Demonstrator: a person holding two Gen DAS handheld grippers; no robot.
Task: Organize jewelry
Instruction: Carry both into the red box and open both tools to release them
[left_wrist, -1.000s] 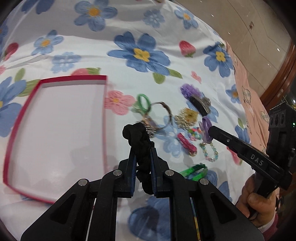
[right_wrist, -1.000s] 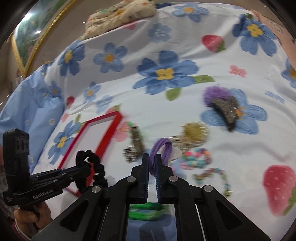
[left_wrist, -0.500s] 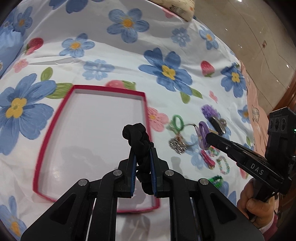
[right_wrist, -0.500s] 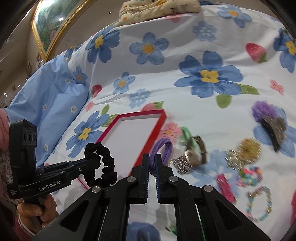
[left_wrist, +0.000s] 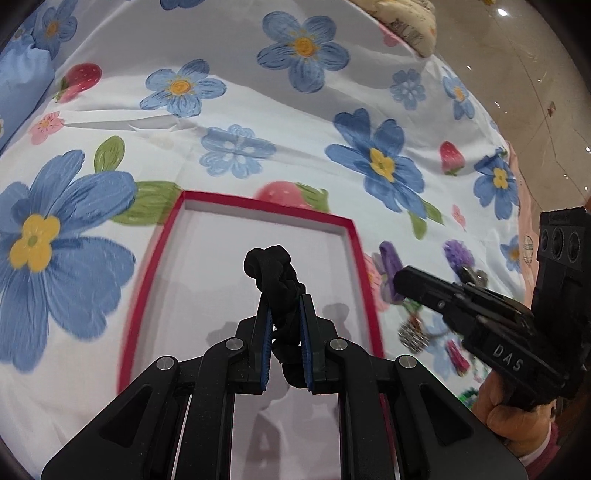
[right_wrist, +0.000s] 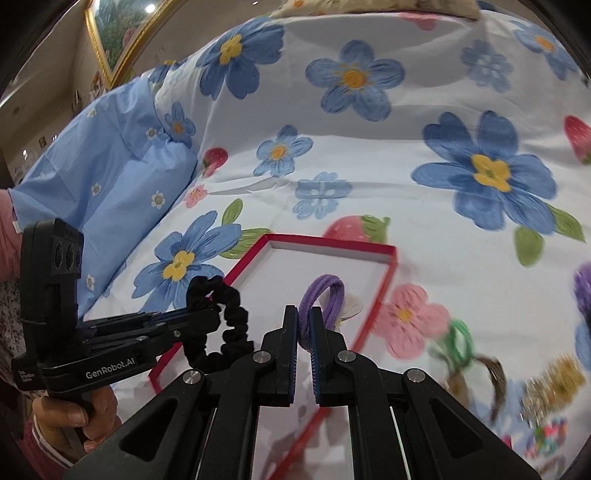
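Pinching a black scrunchie (left_wrist: 275, 273) between its two fingers, the left gripper (left_wrist: 284, 328) is closed tight on it and hangs over the white inside of the red-edged box (left_wrist: 354, 236). The right gripper (right_wrist: 304, 332) is squeezed shut on a purple hair tie (right_wrist: 325, 291), whose loop sticks up at 12 o'clock over the box's right edge. The box sits on a bedsheet (right_wrist: 369, 177) with blue flowers and strawberries. At 4 o'clock from the box in the right wrist view lie more pieces, a green ring (right_wrist: 461, 341) and a gold sparkly piece (right_wrist: 561, 380), blurry.
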